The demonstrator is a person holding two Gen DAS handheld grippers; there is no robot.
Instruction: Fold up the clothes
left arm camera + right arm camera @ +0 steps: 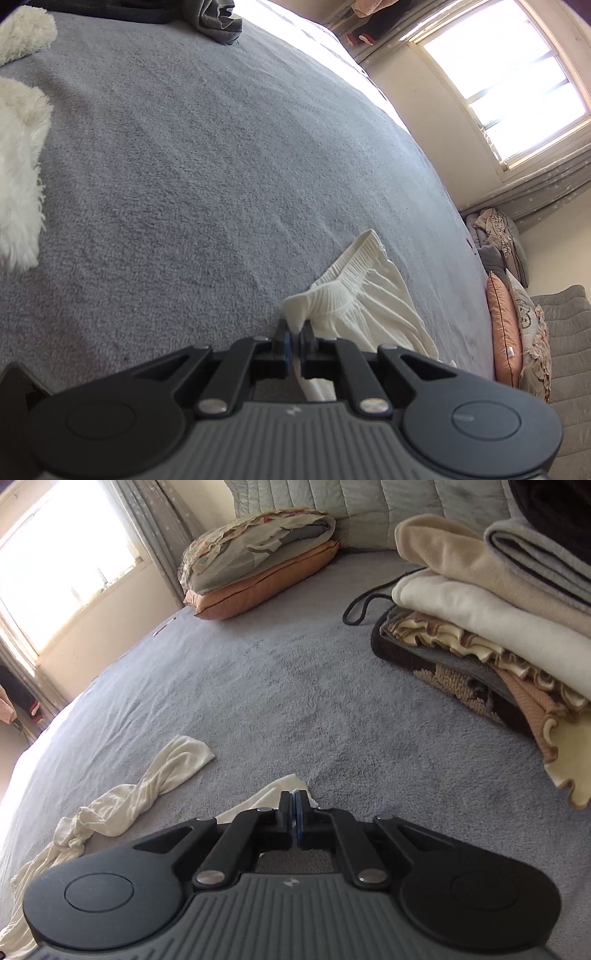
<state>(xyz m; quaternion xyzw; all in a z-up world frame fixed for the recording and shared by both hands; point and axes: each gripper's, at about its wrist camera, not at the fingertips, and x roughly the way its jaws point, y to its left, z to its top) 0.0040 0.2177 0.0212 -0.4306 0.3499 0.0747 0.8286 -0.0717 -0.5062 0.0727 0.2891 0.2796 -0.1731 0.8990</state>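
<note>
One cream garment [354, 295] lies on the grey bed [184, 166], and both grippers are on it: the left gripper [294, 338] has its fingers pinched almost together on a corner by the gathered waistband, while the right gripper [294, 814] has its fingers closed tight at another corner of the cloth [273, 794], one twisted leg [155, 775] trailing off to the side. In the right wrist view one stack of folded clothes [480, 602] sits on the bed well apart from the garment, and two pillows [258, 568] lie piled by the headboard; two white fluffy pieces [18, 166] show at the edge of the left wrist view.
</note>
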